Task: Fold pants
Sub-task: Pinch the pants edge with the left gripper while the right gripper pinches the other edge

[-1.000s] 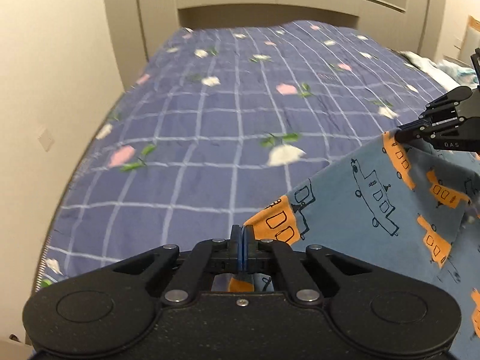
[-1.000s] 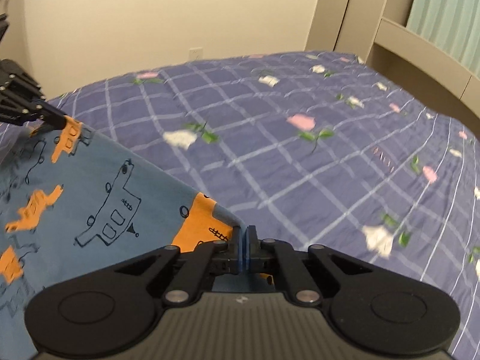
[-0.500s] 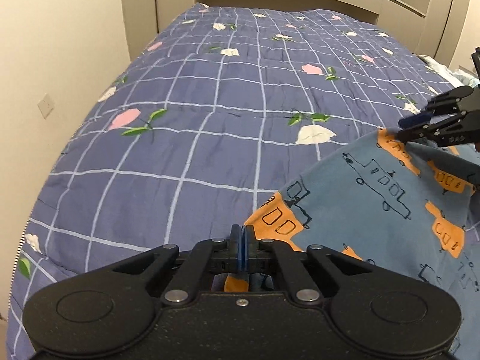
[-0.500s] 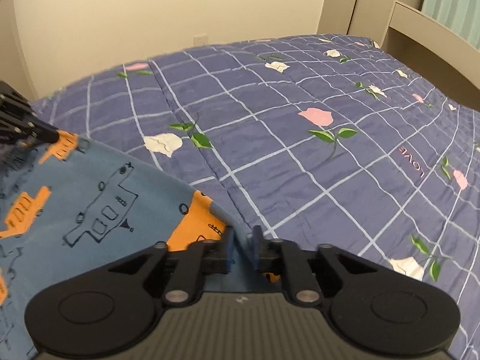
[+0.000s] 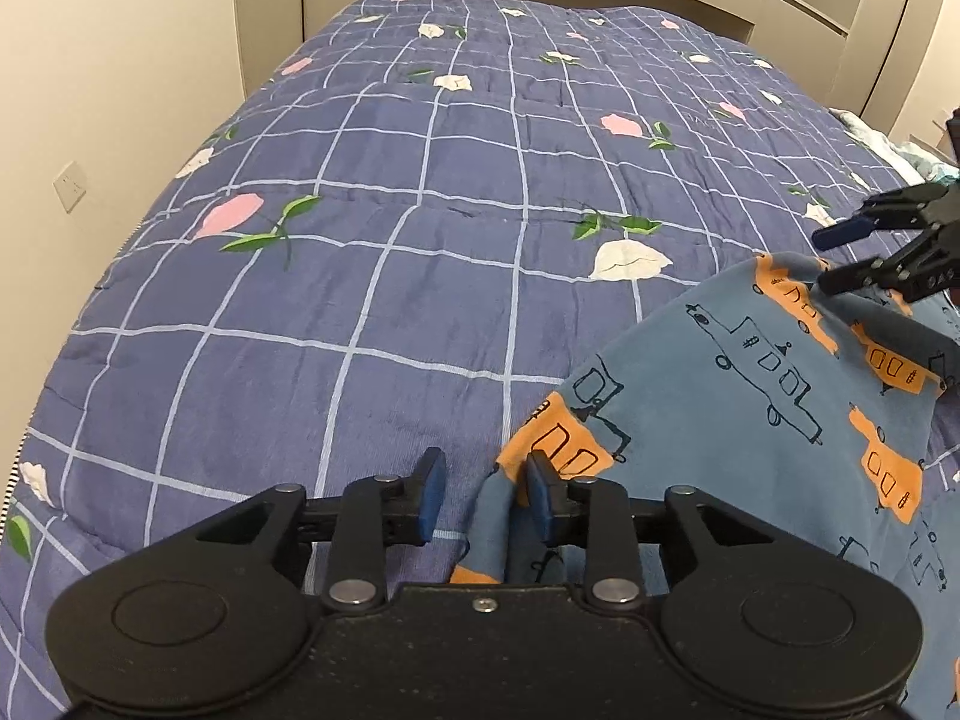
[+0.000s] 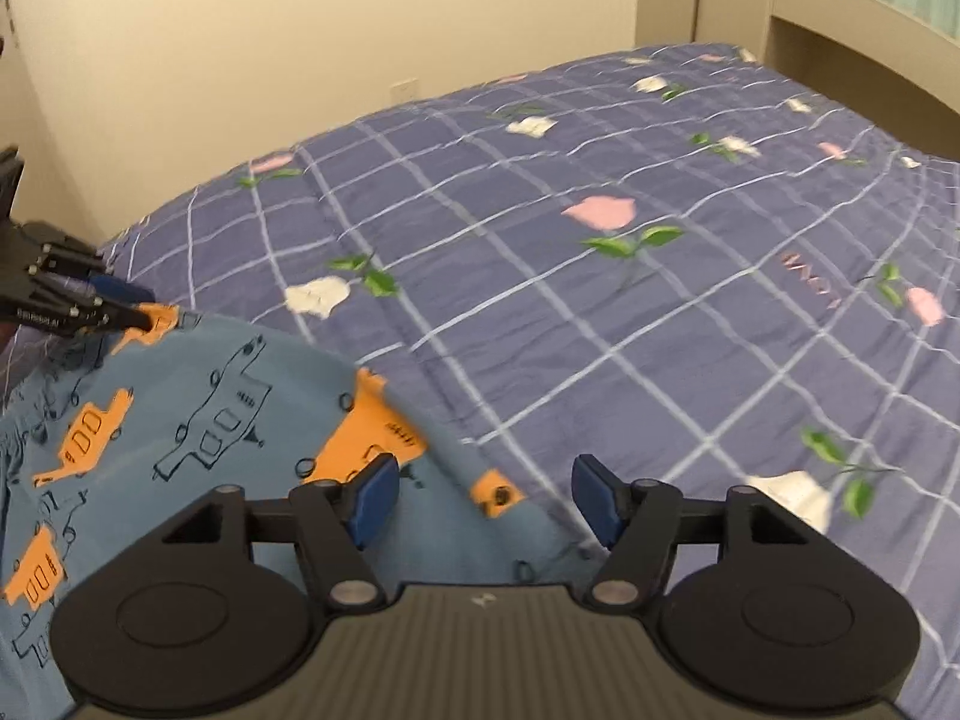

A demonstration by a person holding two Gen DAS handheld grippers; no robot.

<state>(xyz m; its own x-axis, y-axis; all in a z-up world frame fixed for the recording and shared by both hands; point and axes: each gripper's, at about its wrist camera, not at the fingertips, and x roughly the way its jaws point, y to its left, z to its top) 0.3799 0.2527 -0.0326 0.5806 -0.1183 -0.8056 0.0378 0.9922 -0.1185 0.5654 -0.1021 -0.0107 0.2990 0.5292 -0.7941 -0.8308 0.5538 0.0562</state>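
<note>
On the quilt (image 5: 420, 276), both tongs (image 5: 483, 495) (image 6: 483, 495) now parted off the pants (image 5: 750, 396)

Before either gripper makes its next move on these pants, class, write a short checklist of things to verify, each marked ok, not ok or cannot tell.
1. Left gripper open: ok, jaws apart.
2. Right gripper open: ok, jaws wide apart.
3. Pants lying on the quilt: ok.
4. Cloth clear of the left gripper's fingers: not ok, a fold stands between them.
5. Folded edge straight: ok, it runs evenly between the grippers.
6. Layers below lined up: cannot tell, hidden.
</note>
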